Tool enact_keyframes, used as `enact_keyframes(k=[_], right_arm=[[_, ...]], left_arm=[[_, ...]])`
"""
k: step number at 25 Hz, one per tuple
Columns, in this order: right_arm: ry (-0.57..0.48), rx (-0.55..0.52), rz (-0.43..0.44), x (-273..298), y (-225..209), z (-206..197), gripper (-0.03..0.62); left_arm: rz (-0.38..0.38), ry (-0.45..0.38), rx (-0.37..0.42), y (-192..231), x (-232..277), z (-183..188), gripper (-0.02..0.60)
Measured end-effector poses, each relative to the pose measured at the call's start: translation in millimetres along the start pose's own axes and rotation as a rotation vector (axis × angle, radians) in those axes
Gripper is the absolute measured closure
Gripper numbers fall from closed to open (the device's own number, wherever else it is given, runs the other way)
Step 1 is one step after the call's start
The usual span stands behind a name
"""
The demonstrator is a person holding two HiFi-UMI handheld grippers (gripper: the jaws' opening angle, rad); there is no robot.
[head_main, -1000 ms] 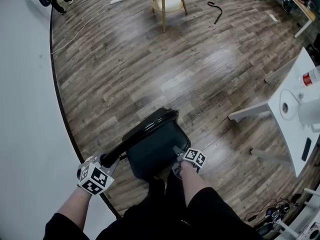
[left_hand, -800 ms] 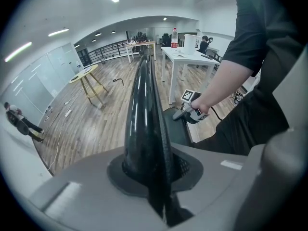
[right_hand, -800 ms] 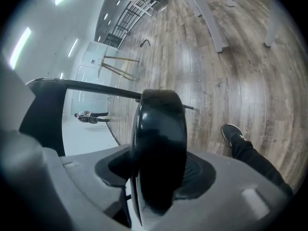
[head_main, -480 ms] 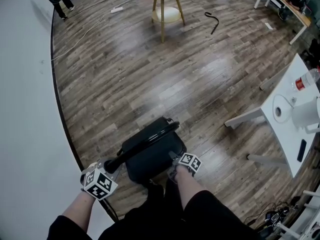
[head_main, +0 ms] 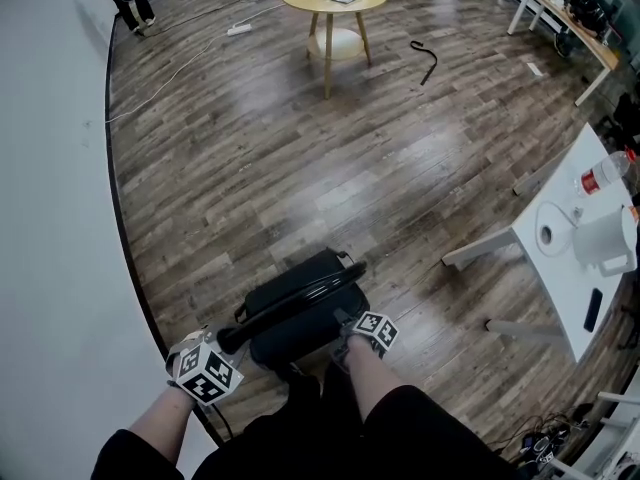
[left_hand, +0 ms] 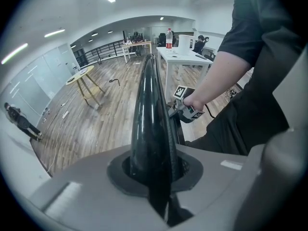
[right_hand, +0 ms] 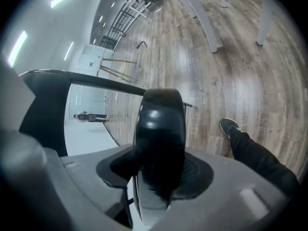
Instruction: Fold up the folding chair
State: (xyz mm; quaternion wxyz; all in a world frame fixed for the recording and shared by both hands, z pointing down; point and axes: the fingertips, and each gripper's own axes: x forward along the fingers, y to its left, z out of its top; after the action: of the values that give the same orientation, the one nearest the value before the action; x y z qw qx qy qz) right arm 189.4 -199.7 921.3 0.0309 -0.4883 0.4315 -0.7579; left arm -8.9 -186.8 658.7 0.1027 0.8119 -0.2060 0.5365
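The black folding chair [head_main: 300,303] stands on the wood floor just in front of my legs. My left gripper [head_main: 226,342] is shut on the end of its curved back rail [left_hand: 150,114], which runs away between the pads in the left gripper view. My right gripper [head_main: 346,322] holds the rounded edge of the seat [right_hand: 159,129]. Its jaws have just been closing, with that edge between the pads. The right gripper and the hand on it also show beyond the rail in the left gripper view [left_hand: 185,106].
A round wooden table [head_main: 300,3] stands at the far middle, with a black strap [head_main: 428,56] on the floor near it. A white table [head_main: 565,268] with a bottle [head_main: 598,176] and a jug [head_main: 608,240] is at the right. A white curved floor area [head_main: 50,228] lies to the left.
The right gripper has risen with the seat edge, bringing the seat closer to the back rail. The left gripper has shifted slightly along with the rail. The head view now looks further ahead.
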Motion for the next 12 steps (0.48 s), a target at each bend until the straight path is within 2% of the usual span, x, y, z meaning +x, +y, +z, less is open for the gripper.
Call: enact_keyframes(k=[12], right_arm=[[-0.036,0.066,-0.052,-30.6,7.4,-2.0,0.404]], left_arm=[[-0.033,-0.017,0.038,-41.2,-6.0,13.0,0.523]])
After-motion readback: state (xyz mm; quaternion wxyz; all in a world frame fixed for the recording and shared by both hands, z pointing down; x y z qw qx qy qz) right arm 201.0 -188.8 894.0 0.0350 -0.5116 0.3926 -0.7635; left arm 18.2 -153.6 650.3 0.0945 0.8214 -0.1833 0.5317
